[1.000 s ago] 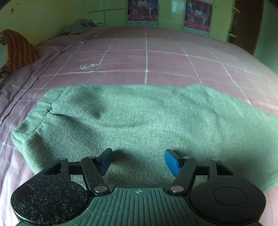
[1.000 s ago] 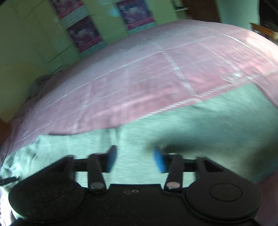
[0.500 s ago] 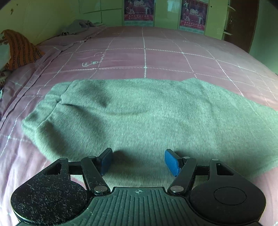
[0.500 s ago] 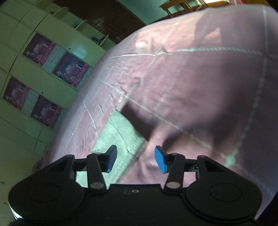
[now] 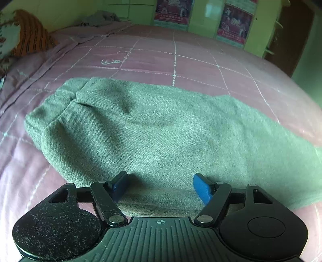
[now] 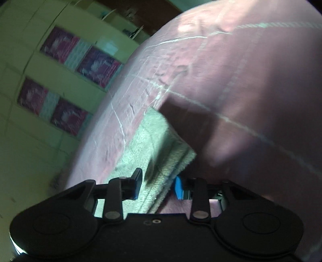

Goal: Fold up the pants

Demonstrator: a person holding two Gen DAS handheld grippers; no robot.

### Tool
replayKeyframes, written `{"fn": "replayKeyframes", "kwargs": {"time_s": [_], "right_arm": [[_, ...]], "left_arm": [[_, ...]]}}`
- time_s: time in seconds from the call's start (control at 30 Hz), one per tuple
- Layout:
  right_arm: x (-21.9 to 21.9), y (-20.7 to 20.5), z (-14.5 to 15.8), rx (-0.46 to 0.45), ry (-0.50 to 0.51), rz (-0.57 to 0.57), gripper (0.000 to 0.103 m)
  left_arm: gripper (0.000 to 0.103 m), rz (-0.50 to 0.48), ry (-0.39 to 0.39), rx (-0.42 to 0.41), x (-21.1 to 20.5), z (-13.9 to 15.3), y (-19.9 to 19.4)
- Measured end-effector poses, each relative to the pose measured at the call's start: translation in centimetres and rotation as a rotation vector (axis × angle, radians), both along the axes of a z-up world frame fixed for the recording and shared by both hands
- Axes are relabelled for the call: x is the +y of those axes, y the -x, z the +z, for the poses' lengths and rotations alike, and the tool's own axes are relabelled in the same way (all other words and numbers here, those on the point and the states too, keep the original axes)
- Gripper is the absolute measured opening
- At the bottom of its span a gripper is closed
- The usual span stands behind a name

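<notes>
Grey-green pants (image 5: 153, 131) lie flat across the pink bed, waistband (image 5: 50, 112) at the left, leg running off to the right. My left gripper (image 5: 160, 186) is open and empty, its blue pads just above the near edge of the pants. In the right wrist view my right gripper (image 6: 157, 186) is open, tilted, with the hemmed leg end (image 6: 161, 149) lying between its blue pads. The view is blurred, so contact with the cloth is unclear.
The pink checked bedsheet (image 5: 181, 64) stretches far beyond the pants. An orange striped cushion (image 5: 32, 34) sits at the far left, grey clothes (image 5: 100, 18) at the back. Green wall with posters (image 5: 233, 24) and a dark door (image 5: 289, 36) stand behind.
The left gripper drew back and tilted slightly; the pants stayed put. The right gripper swung from the mid-leg to the leg end, and the hem now sits between its pads.
</notes>
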State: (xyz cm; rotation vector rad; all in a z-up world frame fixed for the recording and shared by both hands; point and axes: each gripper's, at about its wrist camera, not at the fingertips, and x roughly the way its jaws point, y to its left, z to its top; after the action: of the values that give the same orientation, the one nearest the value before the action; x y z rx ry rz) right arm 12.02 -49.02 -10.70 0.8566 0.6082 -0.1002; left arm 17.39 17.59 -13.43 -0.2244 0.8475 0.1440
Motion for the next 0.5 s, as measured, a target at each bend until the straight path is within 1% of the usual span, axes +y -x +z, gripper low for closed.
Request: {"fn": "replayKeyframes", "kwargs": {"time_s": [0.03,0.07,0.1,0.17,0.2,0.23,0.27,0.3,0.37,0.4,0.43,0.47,0.5], "right_arm": [[0.6,0.0,0.9,-0.017,0.029,0.029,0.016],[1.0,0.1,1.8,-0.046,0.047,0.047,0.012],[1.2,0.3,2.7,-0.059,0.066,0.039,0.012],[0.9,1.1,3.6,-0.081,0.063,0.0,0.011],[0.6,1.4,3.2,-0.064,0.091,-0.021,0.011],[0.0,1.1,1.6,0.023,0.081,-0.047,0.01],[-0.7,1.1,-0.2,0.076,0.015,-0.072,0.008],[-0.9,1.7,-0.5,0.049,-0.026,-0.091,0.009],[-0.5,2.3,-0.2,0.021,-0.083,-0.101,0.017],[-0.5,2.6,-0.1,0.011,-0.111,-0.102,0.018],[-0.5,3.0,-0.1,0.004,-0.14,-0.108,0.023],[-0.6,3.5,0.0,-0.009,-0.17,-0.108,0.029],[-0.6,4.1,0.1,-0.029,-0.194,-0.1,0.032]], "left_arm": [[0.072,0.001,0.006,0.0,0.1,0.0,0.0],[0.072,0.002,0.009,0.001,0.1,0.0,0.0],[0.072,0.002,0.011,0.002,0.2,0.1,0.0],[0.072,-0.001,0.014,0.0,0.2,0.0,0.1],[0.072,-0.005,0.015,0.001,0.2,0.0,0.1],[0.072,-0.008,0.011,0.001,0.2,-0.1,0.1],[0.072,-0.009,0.006,0.003,0.2,0.0,0.1],[0.072,-0.011,0.002,0.004,0.2,0.1,0.2],[0.072,-0.015,0.008,0.0,0.4,0.1,0.3],[0.072,-0.015,0.013,-0.003,0.5,0.1,0.4],[0.072,-0.014,0.016,-0.005,0.6,0.2,0.5],[0.072,-0.014,0.017,-0.007,0.7,0.2,0.5],[0.072,-0.012,0.016,-0.009,0.7,0.3,0.6]]}}
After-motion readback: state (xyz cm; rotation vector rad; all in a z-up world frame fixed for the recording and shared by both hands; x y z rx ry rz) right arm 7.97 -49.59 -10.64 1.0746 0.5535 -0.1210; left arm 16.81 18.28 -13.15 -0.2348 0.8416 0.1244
